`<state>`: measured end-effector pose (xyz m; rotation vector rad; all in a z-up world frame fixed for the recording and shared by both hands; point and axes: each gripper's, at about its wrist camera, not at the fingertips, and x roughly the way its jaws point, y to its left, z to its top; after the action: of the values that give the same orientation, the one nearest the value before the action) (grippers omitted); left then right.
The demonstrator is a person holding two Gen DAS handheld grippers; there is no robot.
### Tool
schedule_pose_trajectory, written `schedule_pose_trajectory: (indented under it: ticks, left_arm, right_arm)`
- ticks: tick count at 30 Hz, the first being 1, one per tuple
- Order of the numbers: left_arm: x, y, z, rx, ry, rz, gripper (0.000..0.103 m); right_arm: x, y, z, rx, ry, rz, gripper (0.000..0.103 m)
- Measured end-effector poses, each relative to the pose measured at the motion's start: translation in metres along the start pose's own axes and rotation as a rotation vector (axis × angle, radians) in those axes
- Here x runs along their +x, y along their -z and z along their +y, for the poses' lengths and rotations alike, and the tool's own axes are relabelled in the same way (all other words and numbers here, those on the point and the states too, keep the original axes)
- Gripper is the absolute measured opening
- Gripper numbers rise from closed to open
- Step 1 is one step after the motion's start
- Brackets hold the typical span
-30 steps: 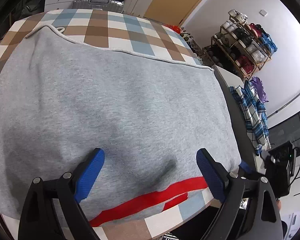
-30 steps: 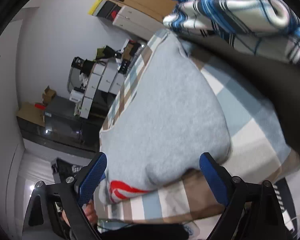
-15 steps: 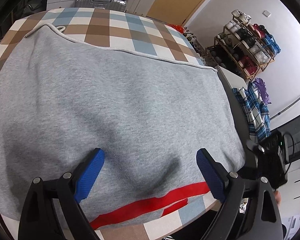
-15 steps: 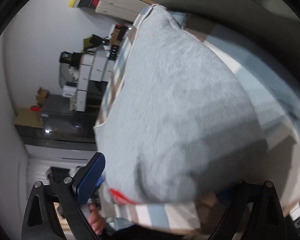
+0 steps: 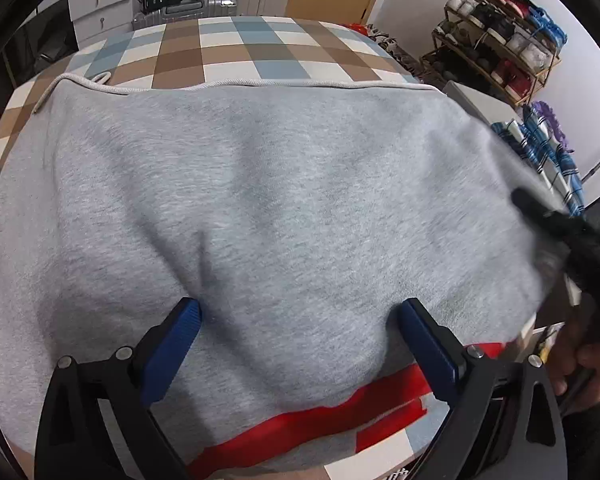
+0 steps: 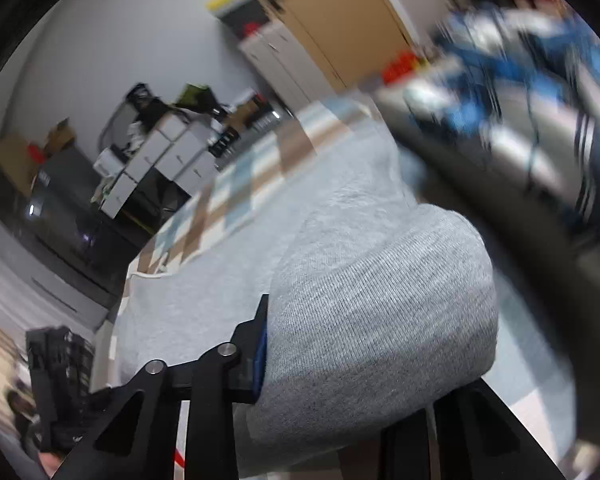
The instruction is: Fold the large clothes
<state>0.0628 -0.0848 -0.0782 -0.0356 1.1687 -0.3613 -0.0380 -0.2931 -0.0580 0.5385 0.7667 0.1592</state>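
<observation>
A large grey sweatshirt (image 5: 280, 208) lies spread over the checked table (image 5: 260, 52), with a red band (image 5: 320, 416) at its near hem and a cord (image 5: 100, 80) along its far edge. My left gripper (image 5: 300, 320) points down at the near part of the cloth; its jaws are opening wide and the blue fingertips (image 5: 184, 316) dent the fabric without pinching it. My right gripper (image 6: 360, 376) is closing on a bunched fold of the sweatshirt (image 6: 380, 280), which fills the jaws and hides the right finger. In the left wrist view that corner is raised at the right.
A blue plaid shirt (image 5: 548, 160) lies on a grey surface to the right of the table. Behind it stands a shoe rack (image 5: 500, 36). White drawers (image 5: 100, 4) and a suitcase (image 5: 188, 12) stand beyond the far edge. A hand (image 5: 580, 364) shows at the lower right.
My right gripper went from wide open to closed on the sweatshirt's right corner and raised it. My left gripper sank onto the near cloth, which now wrinkles between its tips.
</observation>
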Motion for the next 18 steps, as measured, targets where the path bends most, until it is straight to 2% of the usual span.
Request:
schedule_pose_trajectory:
  ticks: [5, 8, 11, 13, 15, 18]
  left_arm:
    - [0.001, 0.001, -0.003, -0.012, -0.001, 0.0, 0.097]
    - [0.005, 0.003, -0.016, 0.004, 0.047, 0.012, 0.097]
    - [0.009, 0.007, -0.041, 0.067, 0.042, 0.009, 0.097]
    - [0.011, 0.009, -0.054, 0.109, -0.006, 0.001, 0.098]
    - [0.011, 0.009, -0.058, 0.139, -0.044, -0.002, 0.099]
    - [0.011, 0.006, -0.051, 0.117, -0.027, 0.009, 0.099]
  right_arm:
    - [-0.016, -0.003, 0.0, -0.005, -0.016, -0.028, 0.022]
    - [-0.025, -0.008, -0.007, -0.009, 0.034, -0.054, 0.021]
    - [-0.028, -0.014, -0.021, 0.026, 0.07, -0.075, 0.021]
    - [-0.02, -0.015, -0.028, 0.039, 0.068, -0.028, 0.022]
    - [-0.011, -0.012, -0.034, 0.052, 0.079, 0.013, 0.026]
    - [-0.006, -0.01, -0.038, 0.069, 0.092, 0.029, 0.035]
